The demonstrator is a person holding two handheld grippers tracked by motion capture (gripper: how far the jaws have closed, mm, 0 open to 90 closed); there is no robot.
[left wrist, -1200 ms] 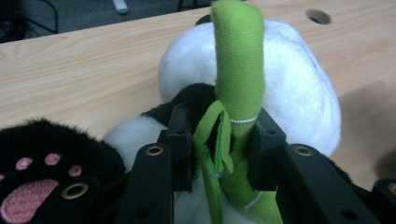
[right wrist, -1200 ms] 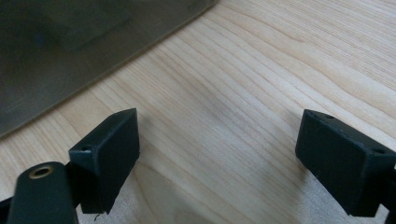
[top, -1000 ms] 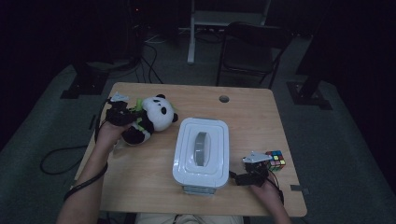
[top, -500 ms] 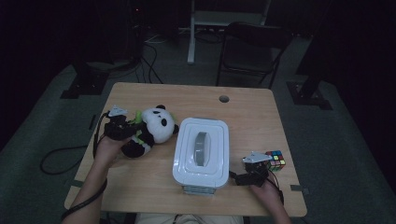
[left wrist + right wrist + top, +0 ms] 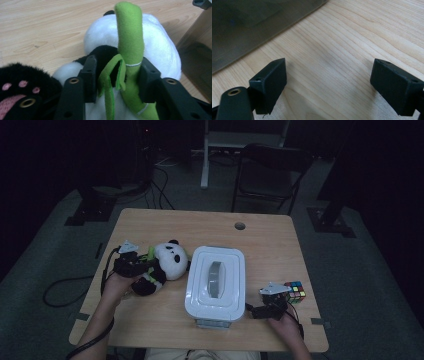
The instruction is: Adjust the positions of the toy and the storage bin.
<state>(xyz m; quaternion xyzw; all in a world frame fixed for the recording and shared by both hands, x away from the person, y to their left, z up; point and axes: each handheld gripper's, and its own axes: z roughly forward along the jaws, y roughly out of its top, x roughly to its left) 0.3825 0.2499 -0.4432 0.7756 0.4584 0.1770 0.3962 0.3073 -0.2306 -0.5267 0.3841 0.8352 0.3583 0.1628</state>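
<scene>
Over at the left, the left gripper (image 5: 116, 75) is clamped on the panda toy (image 5: 161, 267); the right gripper (image 5: 329, 82) rests spread apart beside the white box (image 5: 216, 279).

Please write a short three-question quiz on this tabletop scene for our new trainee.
1. True or false: the white lidded box stands between the panda plush and the puzzle cube.
2. What does the left gripper clamp? A) the box handle B) the plush's green felt piece C) the cube
3. Fill in: the right gripper has its jaws ____ over bare wood.

Key
1. True: in the high view the plush lies to the box's left and the cube to its right.
2. B: the jaws close on the green felt piece.
3. Open, with nothing between them.
</scene>
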